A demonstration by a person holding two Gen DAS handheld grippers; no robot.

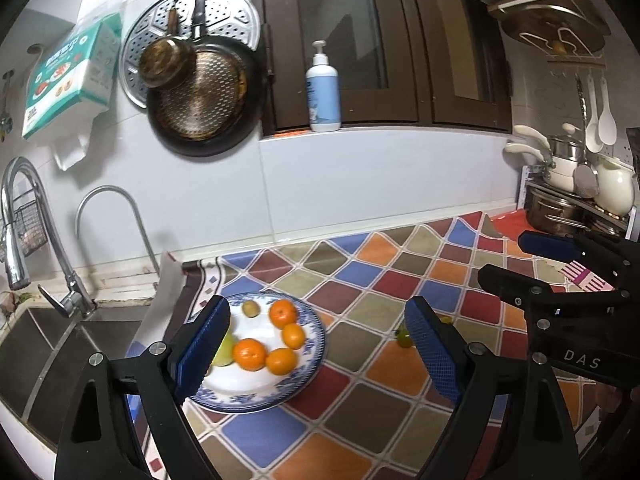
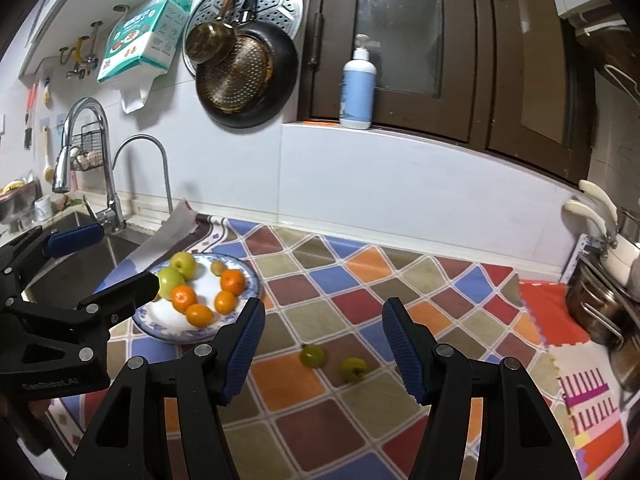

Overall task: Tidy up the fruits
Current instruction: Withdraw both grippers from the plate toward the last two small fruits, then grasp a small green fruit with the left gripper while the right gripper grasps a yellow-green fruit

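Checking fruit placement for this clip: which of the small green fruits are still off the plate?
Two small green fruits lie side by side on the checkered mat, between the right claw's open fingers. The green apples and the other fruit sit on the blue-rimmed plate.

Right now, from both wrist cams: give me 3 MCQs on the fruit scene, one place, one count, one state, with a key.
1. Where do the two small green fruits lie?
A. on the plate
B. on the checkered mat
C. in the sink

2. How many oranges are on the plate?
A. two
B. four
C. six

3. What is the right hand-held gripper doing?
A. open, holding nothing
B. shut on an orange
C. shut on an apple

Key: 1 B, both sit on the mat, right of the plate. 2 B, four show in both views. 3 A, its fingers stand wide apart with the mat bare between them.
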